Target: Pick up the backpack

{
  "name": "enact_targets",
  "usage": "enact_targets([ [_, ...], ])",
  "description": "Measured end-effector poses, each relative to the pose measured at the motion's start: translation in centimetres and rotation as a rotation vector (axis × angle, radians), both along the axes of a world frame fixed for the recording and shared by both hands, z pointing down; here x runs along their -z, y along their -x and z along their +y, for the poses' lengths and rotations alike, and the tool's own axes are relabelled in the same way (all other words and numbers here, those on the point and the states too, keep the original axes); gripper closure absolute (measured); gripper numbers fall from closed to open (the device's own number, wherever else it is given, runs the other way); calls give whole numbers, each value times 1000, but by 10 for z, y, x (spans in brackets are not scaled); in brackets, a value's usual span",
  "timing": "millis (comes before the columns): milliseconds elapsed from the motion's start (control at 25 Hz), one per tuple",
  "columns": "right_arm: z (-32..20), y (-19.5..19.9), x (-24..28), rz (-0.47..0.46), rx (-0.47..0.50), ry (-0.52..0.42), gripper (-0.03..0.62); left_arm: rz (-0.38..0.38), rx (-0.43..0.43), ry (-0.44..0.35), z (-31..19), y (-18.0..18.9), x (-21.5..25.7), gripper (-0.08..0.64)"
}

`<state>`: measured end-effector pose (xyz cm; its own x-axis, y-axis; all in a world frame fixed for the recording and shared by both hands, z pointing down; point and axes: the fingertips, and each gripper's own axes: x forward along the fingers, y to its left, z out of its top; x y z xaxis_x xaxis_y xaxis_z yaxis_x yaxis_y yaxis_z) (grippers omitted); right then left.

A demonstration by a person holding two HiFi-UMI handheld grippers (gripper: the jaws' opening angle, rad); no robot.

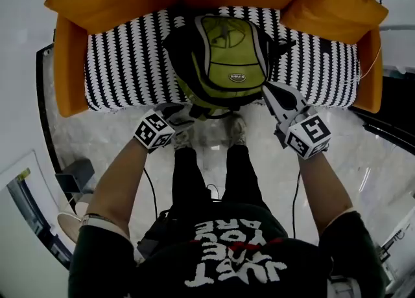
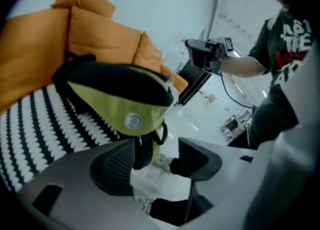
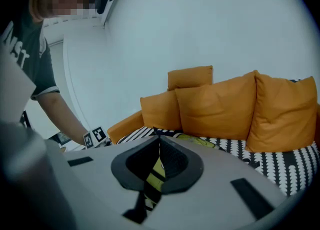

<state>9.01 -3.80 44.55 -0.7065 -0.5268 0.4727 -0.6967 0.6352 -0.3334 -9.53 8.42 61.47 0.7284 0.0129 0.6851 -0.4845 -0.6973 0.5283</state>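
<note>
A green and black backpack (image 1: 227, 57) lies on the sofa's black-and-white striped seat (image 1: 123, 63), its lower end over the front edge. My left gripper (image 1: 185, 112) is at the pack's near left corner. In the left gripper view it (image 2: 157, 146) stands open, and a black strap (image 2: 142, 151) hangs between the jaws beside the left pad. My right gripper (image 1: 269, 91) is at the pack's near right edge. In the right gripper view its jaws (image 3: 160, 141) meet at the tips, with a green and black strap (image 3: 156, 176) pinched between them.
The orange sofa has arms (image 1: 65, 76) on both sides and back cushions (image 3: 220, 109). The person's legs and shoes (image 1: 207, 131) stand on pale marble floor just before the seat. Cables and a small stand (image 1: 71, 183) sit on the floor at left.
</note>
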Motion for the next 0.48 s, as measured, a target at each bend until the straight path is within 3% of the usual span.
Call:
enact_targets([
  [120, 12, -9, -24, -4, -19, 33, 565, 0, -19, 35, 5, -20, -37, 259],
  [360, 34, -25, -52, -15, -23, 82, 566, 32, -96, 97, 16, -65, -71, 258],
  [480, 41, -27, -59, -14, -35, 115, 566, 51, -95, 135, 22, -79, -81, 259],
])
